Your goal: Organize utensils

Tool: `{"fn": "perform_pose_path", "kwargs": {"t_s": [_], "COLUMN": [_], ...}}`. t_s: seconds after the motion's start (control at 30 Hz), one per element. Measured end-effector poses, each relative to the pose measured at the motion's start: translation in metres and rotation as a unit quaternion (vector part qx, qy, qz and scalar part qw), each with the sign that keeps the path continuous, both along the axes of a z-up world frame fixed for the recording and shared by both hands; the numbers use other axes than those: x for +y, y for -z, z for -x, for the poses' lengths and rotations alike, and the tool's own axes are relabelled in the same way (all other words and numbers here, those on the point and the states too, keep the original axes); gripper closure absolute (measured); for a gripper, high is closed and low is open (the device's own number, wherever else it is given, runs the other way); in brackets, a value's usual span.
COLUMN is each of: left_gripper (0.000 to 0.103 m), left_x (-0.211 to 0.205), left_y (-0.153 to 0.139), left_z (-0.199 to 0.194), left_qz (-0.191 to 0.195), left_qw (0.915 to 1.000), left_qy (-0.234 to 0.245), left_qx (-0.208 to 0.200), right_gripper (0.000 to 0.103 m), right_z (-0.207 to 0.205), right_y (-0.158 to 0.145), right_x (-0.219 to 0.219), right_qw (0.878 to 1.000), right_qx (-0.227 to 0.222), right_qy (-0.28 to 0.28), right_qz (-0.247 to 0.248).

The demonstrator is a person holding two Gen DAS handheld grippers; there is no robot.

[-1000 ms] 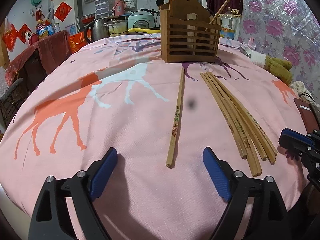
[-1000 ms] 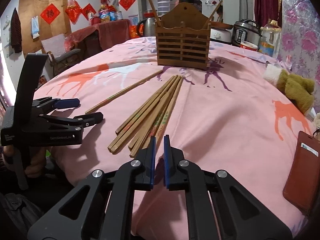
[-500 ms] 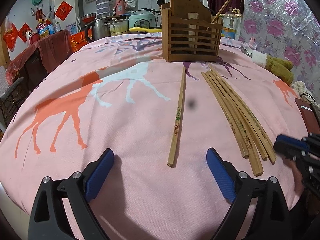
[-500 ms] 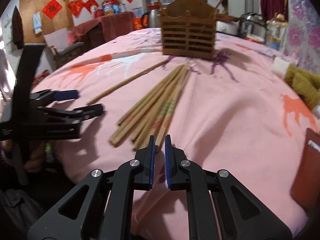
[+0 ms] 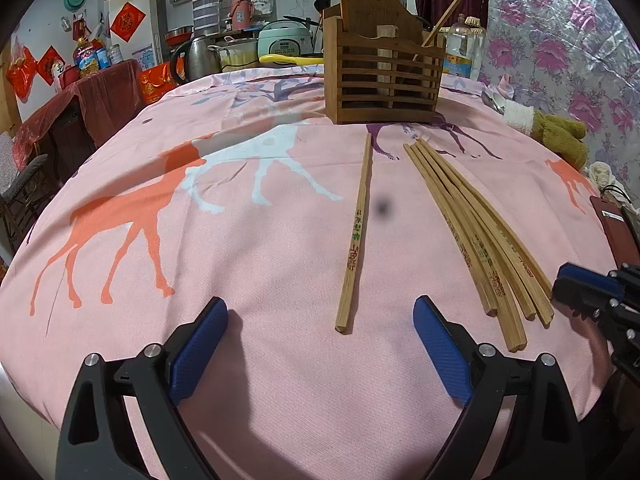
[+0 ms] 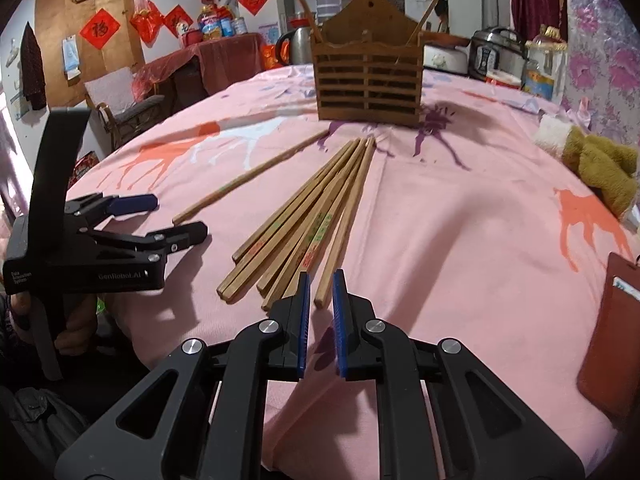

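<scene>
Left hand-held gripper [image 5: 320, 344]: jaws spread wide, nothing between them, hovering low over the bench's near edge just short of the single chopstick's near end.
Right hand-held gripper [image 6: 320, 304]: jaws a narrow gap apart and just opening; nothing clamped, tips right at the near ends of the bundle.
Single chopstick [image 5: 356, 232]: lies alone on the pink cloth, pointing toward the holder.
Chopstick bundle [image 6: 304, 224]: several sticks fanned side by side, right of the single one.
Wooden holder [image 5: 382, 76]: upright at the far side, two sticks standing in it.
Bench [image 5: 240, 260]: covered with pink horse-print cloth.
</scene>
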State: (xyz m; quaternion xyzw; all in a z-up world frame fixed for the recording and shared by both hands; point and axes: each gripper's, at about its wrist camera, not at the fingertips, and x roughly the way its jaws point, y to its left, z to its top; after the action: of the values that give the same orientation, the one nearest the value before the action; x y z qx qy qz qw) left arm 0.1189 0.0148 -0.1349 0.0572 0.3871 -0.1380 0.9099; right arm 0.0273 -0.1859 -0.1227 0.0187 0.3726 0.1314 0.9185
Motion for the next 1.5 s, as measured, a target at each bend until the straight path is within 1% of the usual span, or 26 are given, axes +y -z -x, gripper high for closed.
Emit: {"fn": "perform_pose_path", "kwargs": {"t_s": [0.07, 0.13, 0.27, 0.33, 0.37, 0.4, 0.43, 0.5, 0.53, 0.57, 0.63, 0.73, 0.83, 0.97, 1.1, 1.17, 1.2, 1.27, 1.5], "left_gripper": [0.01, 0.01, 0.01, 0.012, 0.014, 0.021, 0.025, 0.038, 0.043, 0.046, 0.058, 0.068, 0.076, 0.076, 0.076, 0.088, 0.096, 0.096, 0.097], "left_x": [0.0, 0.0, 0.001, 0.002, 0.002, 0.003, 0.003, 0.003, 0.003, 0.003, 0.003, 0.001, -0.001, -0.005, -0.004, -0.004, -0.003, -0.003, -0.005], "left_y": [0.0, 0.0, 0.001, 0.001, 0.0, 0.0, -0.001, -0.002, -0.002, -0.003, -0.004, -0.004, -0.005, -0.004, -0.004, -0.005, -0.005, -0.005, -0.011], "left_z": [0.0, 0.0, 0.0, 0.0, 0.0, 0.0, 0.001, 0.001, 0.0, 0.0, -0.001, 0.0, 0.003, 0.004, 0.003, 0.003, 0.002, 0.002, 0.004], "left_qz": [0.0, 0.0, 0.003, 0.007, 0.01, 0.012, 0.013, 0.016, 0.017, 0.019, 0.024, 0.028, 0.035, 0.032, 0.039, 0.037, 0.04, 0.045, 0.041], "left_qw": [1.0, 1.0, 1.0, 1.0, 0.9999, 0.9999, 0.9999, 0.9998, 0.9998, 0.9997, 0.9996, 0.9993, 0.9986, 0.9985, 0.9983, 0.9983, 0.998, 0.9977, 0.9978], "left_qy": [0.0, 0.0, 0.001, 0.002, 0.003, 0.004, 0.007, 0.01, 0.012, 0.013, 0.017, 0.025, 0.039, 0.045, 0.044, 0.044, 0.048, 0.05, 0.051], "left_qx": [0.0, 0.0, 0.002, 0.002, 0.002, 0.001, -0.001, -0.002, -0.004, -0.004, -0.003, -0.003, 0.001, 0.0, 0.001, 0.001, 0.004, 0.009, 0.013], "right_gripper": [0.089, 0.092, 0.094, 0.094, 0.093, 0.093, 0.093, 0.092, 0.092, 0.092, 0.092, 0.092, 0.091, 0.091, 0.091, 0.092, 0.093, 0.094, 0.095], "right_z": [-0.004, -0.004, -0.008, -0.008, -0.008, -0.008, -0.008, -0.008, -0.008, -0.008, -0.008, -0.008, -0.008, -0.01, -0.011, -0.011, -0.011, -0.01, -0.006], "right_y": [0.005, 0.006, 0.007, 0.007, 0.007, 0.007, 0.008, 0.008, 0.008, 0.008, 0.008, 0.008, 0.008, 0.008, 0.008, 0.008, 0.008, 0.008, 0.0], "right_x": [0.002, 0.002, -0.01, -0.01, -0.009, -0.008, -0.008, -0.007, -0.007, -0.007, -0.008, -0.008, -0.009, -0.011, -0.012, -0.012, -0.012, -0.012, -0.014], "right_qw": [1.0, 1.0, 0.999, 0.999, 0.999, 0.999, 0.999, 0.999, 0.999, 0.999, 0.999, 0.999, 0.999, 0.999, 0.999, 0.999, 0.999, 0.999, 0.999], "right_qx": [0.014, 0.013, 0.017, 0.017, 0.015, 0.014, 0.014, 0.016, 0.016, 0.016, 0.016, 0.017, 0.018, 0.019, 0.018, 0.017, 0.016, 0.014, -0.004], "right_qy": [-0.004, 0.001, 0.039, 0.04, 0.04, 0.04, 0.04, 0.04, 0.04, 0.04, 0.04, 0.04, 0.04, 0.04, 0.04, 0.041, 0.042, 0.043, 0.052], "right_qz": [0.002, 0.006, 0.004, 0.004, 0.008, 0.011, 0.01, 0.006, 0.006, 0.007, 0.005, 0.004, 0.001, -0.007, -0.007, -0.006, -0.006, -0.006, -0.003]}}
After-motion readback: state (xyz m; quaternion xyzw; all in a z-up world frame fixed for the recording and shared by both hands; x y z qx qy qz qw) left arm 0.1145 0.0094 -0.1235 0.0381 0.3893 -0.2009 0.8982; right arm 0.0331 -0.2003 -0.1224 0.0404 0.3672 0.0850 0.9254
